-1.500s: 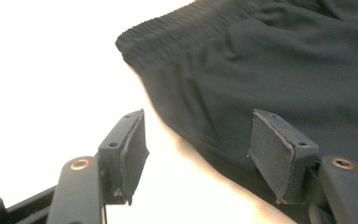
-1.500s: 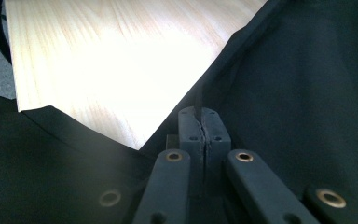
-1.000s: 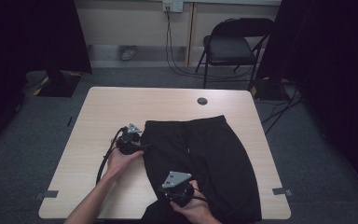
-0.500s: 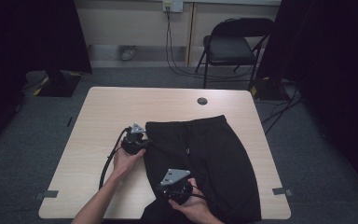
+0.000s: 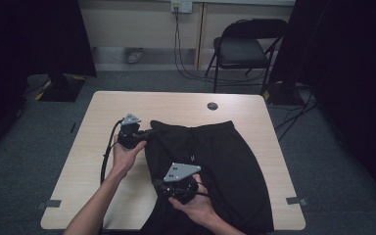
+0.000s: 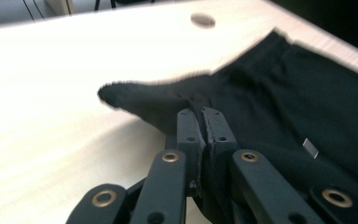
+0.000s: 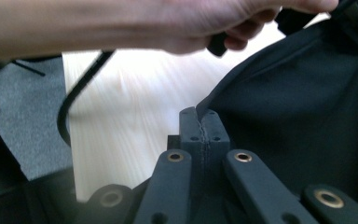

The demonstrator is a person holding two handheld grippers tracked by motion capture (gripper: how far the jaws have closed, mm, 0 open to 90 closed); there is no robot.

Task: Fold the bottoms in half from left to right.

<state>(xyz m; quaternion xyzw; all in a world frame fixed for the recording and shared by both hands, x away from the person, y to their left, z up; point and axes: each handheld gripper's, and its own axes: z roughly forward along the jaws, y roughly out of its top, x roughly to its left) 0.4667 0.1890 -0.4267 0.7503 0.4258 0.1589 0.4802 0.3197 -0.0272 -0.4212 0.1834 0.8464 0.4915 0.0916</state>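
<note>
Already both jaws are clamped on the limp black shorts [image 5: 210, 166]: left hand-held gripper [image 6: 200, 114] at the ten-o'clock waistband corner, right hand-held gripper [image 7: 200, 119] at the eight-o'clock side edge.

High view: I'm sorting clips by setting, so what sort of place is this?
Probably a recording studio or lab room: dark curtains at the sides, a folding chair, wall-socket cables, and one table.

You work at a pale wooden table [image 5: 103, 127] with a round cable hole [image 5: 212, 105] near its far edge. Grey carpet [image 5: 39, 142] runs under it, with tape marks [image 5: 47, 204] by the near corners. Past your fingers stands a black folding chair [image 5: 242, 49] before a beige wall [image 5: 127, 22] with a socket [image 5: 181, 6] and hanging cables [image 5: 178, 44]. Dark curtains [image 5: 29, 34] close both sides.
</note>
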